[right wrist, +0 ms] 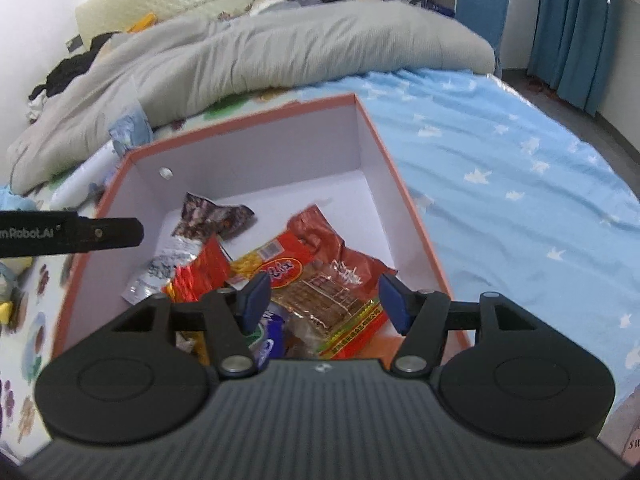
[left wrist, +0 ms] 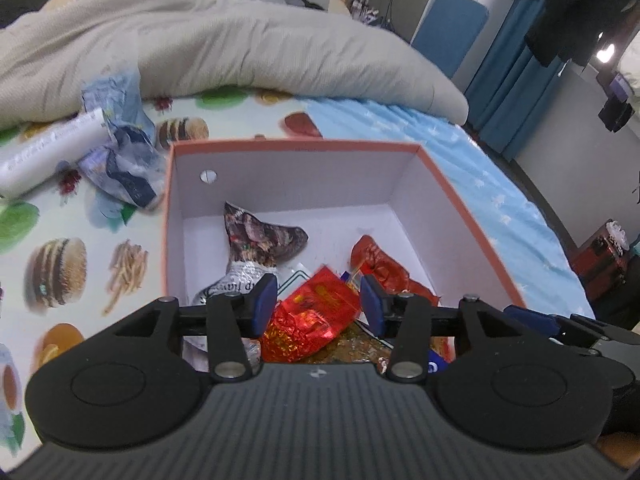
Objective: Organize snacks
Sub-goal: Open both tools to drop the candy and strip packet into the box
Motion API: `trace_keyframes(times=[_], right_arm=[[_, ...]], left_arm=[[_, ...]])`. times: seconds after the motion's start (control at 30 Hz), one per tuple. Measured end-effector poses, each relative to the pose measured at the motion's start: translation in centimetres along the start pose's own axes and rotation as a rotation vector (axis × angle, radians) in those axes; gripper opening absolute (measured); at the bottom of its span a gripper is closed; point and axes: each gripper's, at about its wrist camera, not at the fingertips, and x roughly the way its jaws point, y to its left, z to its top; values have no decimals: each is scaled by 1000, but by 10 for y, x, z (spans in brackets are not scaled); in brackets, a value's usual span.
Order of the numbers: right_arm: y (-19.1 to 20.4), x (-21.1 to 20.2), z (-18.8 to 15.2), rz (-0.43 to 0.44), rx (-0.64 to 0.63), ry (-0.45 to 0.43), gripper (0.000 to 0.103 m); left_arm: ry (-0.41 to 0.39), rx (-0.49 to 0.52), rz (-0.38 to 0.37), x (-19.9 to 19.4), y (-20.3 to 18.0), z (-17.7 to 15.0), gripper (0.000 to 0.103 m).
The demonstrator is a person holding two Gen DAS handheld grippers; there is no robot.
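Observation:
An orange-rimmed box (left wrist: 296,145) with white walls (right wrist: 260,160) sits on the bed and holds several snack packets. My left gripper (left wrist: 318,304) hangs open over the box's near end. A crinkled red foil packet (left wrist: 312,316) lies below and between its blue pads, and neither pad presses on it. A dark brown packet (left wrist: 260,240) leans further in, and a red packet (left wrist: 380,264) lies to the right. My right gripper (right wrist: 326,300) is open above a red packet of brown squares (right wrist: 320,276). One black finger of the left gripper (right wrist: 80,236) reaches in from the left edge.
A grey duvet (left wrist: 240,48) is heaped behind the box. A crumpled blue wrapper (left wrist: 120,160) and a white roll (left wrist: 48,148) lie left of it on the food-print sheet (left wrist: 80,264). The blue star sheet (right wrist: 520,184) spreads to the right, with blue curtains (right wrist: 576,28) beyond.

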Motion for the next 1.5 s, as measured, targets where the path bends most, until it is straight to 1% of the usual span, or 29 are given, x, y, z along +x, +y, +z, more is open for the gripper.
trace_keyframes(times=[0.13,0.33,0.63,0.77,0.87,0.93,1.03,1.2,1.37,1.5], right_arm=[[7,-30,2,4,-1,-46,62],[25,-83,-1,6,-7,-120,62],[45,-157,-20,2,15,-231,62],[54,-186,-34,-16,15,-282,62],[56,-206,-47,-8,42,-310,62],[55,-218,-55,-3,61,-316,62],[54,-232,-68,-9,75,-329,62],[59,-251,-86,-15,51,-332,62],[67,-258,-96,16,20,-361,62],[72,-256,-106,22,-8,-383,62]], left_arm=[[-45,6,-11,-36,-2,-1,52],[-113,31,-37,-100,-4,-11,52],[-215,67,-64,-190,-2,-40,52],[-253,88,-81,-225,-3,-59,52],[-266,107,-101,-248,-5,-74,52],[-268,130,-98,-261,-8,-87,52],[-265,129,-112,-277,-6,-105,52],[-275,118,-103,-297,-2,-131,52],[-281,120,-73,-307,-2,-147,52],[-271,122,-67,-300,-5,-155,52]])
